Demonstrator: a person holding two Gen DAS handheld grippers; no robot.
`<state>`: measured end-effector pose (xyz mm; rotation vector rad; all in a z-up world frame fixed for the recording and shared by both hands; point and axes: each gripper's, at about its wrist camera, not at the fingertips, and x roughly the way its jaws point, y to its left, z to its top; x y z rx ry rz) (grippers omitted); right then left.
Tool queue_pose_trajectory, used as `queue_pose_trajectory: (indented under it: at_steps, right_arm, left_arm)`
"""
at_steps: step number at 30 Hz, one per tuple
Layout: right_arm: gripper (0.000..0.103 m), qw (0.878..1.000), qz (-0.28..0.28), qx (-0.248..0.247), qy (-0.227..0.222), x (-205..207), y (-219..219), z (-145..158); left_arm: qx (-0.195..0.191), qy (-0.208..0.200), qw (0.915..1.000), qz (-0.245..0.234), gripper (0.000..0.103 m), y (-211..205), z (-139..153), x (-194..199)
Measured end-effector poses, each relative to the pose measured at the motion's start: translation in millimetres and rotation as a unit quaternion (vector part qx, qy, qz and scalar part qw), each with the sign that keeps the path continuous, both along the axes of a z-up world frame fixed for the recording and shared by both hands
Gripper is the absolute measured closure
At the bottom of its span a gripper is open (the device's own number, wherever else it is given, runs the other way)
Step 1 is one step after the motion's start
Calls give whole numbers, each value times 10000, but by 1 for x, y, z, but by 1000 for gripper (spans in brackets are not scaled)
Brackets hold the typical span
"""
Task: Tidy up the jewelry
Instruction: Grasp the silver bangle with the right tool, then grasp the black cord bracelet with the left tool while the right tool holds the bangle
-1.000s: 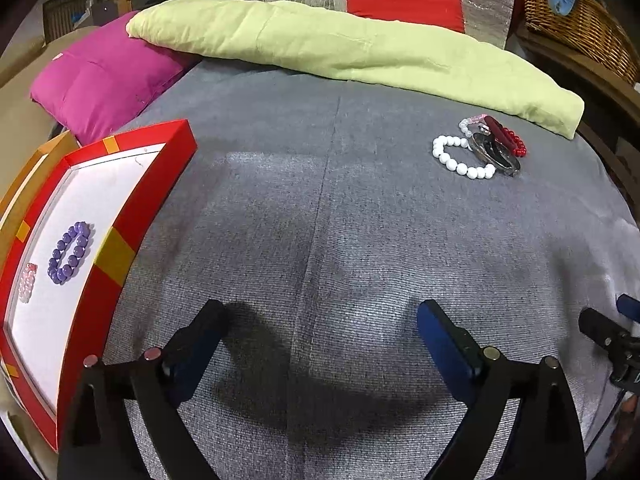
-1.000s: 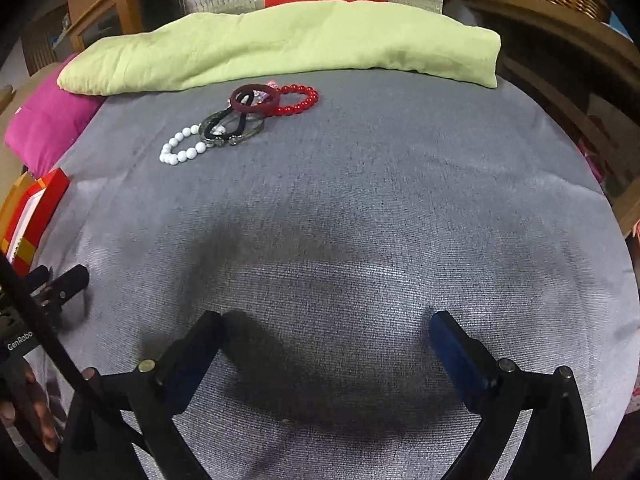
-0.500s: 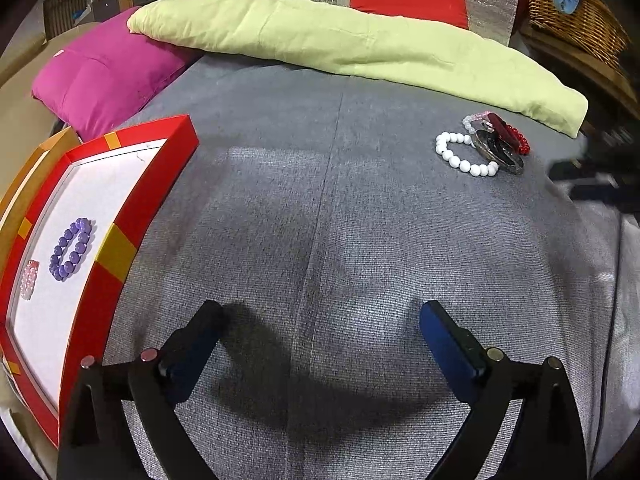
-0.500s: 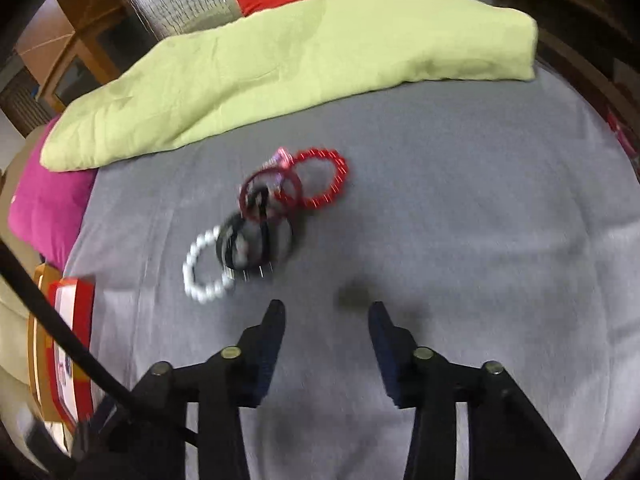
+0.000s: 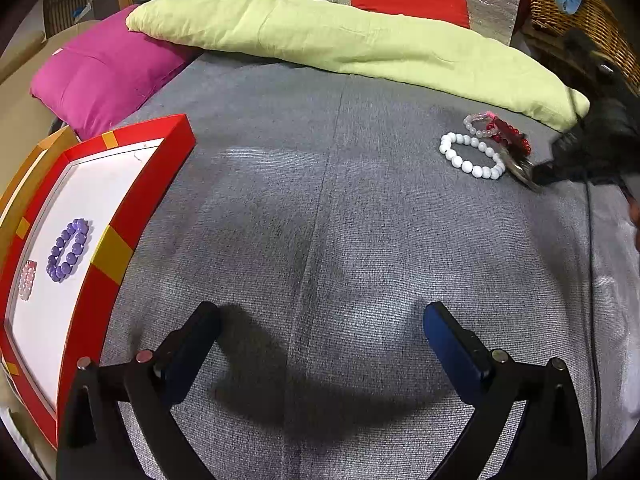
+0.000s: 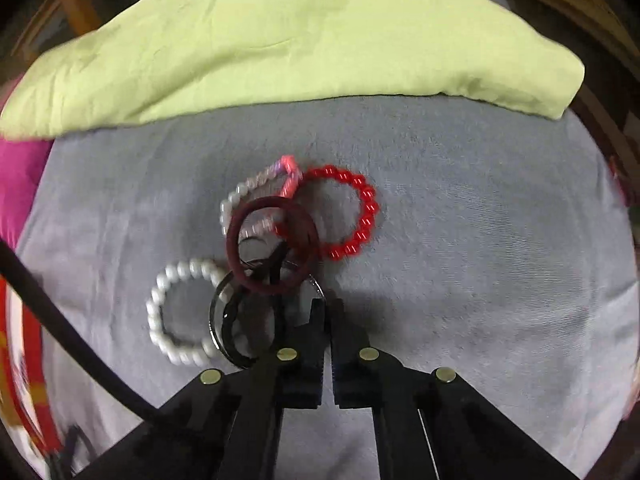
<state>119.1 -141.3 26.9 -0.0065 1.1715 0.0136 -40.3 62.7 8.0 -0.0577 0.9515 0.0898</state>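
A pile of bracelets lies on the grey bed cover: a white bead bracelet (image 6: 176, 312), a red bead one (image 6: 352, 216), a dark maroon ring (image 6: 272, 244), a clear pink one (image 6: 256, 184) and a dark glassy bangle (image 6: 228, 320). My right gripper (image 6: 326, 312) has its fingers almost together at the rim of the dark bangle; whether it pinches it is unclear. In the left wrist view the pile (image 5: 476, 148) lies far right with the right gripper (image 5: 560, 168) on it. My left gripper (image 5: 320, 320) is open and empty. A red tray (image 5: 120, 232) holds a purple bracelet (image 5: 66, 250).
A long green pillow (image 5: 340, 44) lies behind the pile, a magenta cushion (image 5: 104, 72) at the left. A wicker basket (image 5: 584, 20) stands at the back right. A black cable (image 6: 68, 336) crosses the right wrist view's lower left.
My right gripper has moved forward to the bracelet pile and closed from wide open to nearly shut. The left gripper has stayed still and open.
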Motion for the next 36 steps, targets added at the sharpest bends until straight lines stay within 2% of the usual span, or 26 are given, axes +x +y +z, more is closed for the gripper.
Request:
queue_pose_trajectory:
  at_steps: [6, 10, 13, 14, 15, 16, 17, 19, 20, 22, 24, 25, 27, 28, 30, 33, 36]
  right_arm:
    - [100, 9989, -45, 312, -342, -60, -37, 6]
    - [100, 9906, -106, 1202, -648, -93, -64, 12]
    - [100, 9780, -78, 1795, -1061, -107, -73, 29]
    - [100, 9761, -127, 1752, -1277, -110, -74, 38]
    - [100, 9781, -40, 1636, -1282, -107, -69, 39]
    - [101, 9840, 135, 1440, -1043, -100, -60, 33]
    - [100, 9846, 166, 1545, -797, -97, -57, 25]
    - [100, 9799, 80, 1726, -1000, -106, -66, 28]
    - [100, 9814, 34, 1653, -979, -107, -67, 23]
    - [100, 9825, 55, 1779, -551, -105, -69, 9]
    - [100, 9780, 33, 1800, -1052, -122, -74, 23]
    - [101, 9794, 48, 1668, -1140, -124, -73, 26]
    - [101, 9816, 86, 1594, -1047, -124, -72, 24]
    - [100, 9771, 81, 1797, -1140, -128, -76, 27]
    - [100, 9722, -36, 1906, -1361, -131, -82, 36]
    - [101, 9711, -215, 1897, -1436, -129, -88, 27]
    - [100, 9684, -393, 2065, -1346, -128, -100, 18]
  left_arm:
    - [54, -58, 10000, 11, 2, -1, -1, -1]
    - [78, -113, 9999, 16, 2, -1, -2, -3]
    - [131, -171, 9998, 53, 1, -3, -2, -5]
    - [134, -180, 9997, 64, 1, -2, -2, -5]
    - [142, -197, 9997, 81, 1, -3, -3, -5]
    - [158, -217, 9996, 93, 0, -4, -3, -5]
    - [169, -229, 9996, 92, 0, -3, -3, -5]
    - [167, -252, 9995, 72, 0, -3, -3, -6]
    - [164, -265, 9995, 65, 0, -3, -3, -7]
    - [207, -276, 9994, 67, 0, -4, -4, -7]
    - [205, -280, 9994, 53, 0, -4, -4, -8]
    - [202, -287, 9994, 54, 0, -3, -4, -8]
    - [232, -296, 9993, 61, 0, -4, -4, -8]
    - [234, -298, 9993, 45, 0, -4, -3, -9]
    - [206, -290, 9994, 40, 0, -3, -3, -9]
    - [191, -200, 9996, 53, 0, -7, 1, -6]
    - [60, -211, 9994, -264, 1, -20, 9, -5]
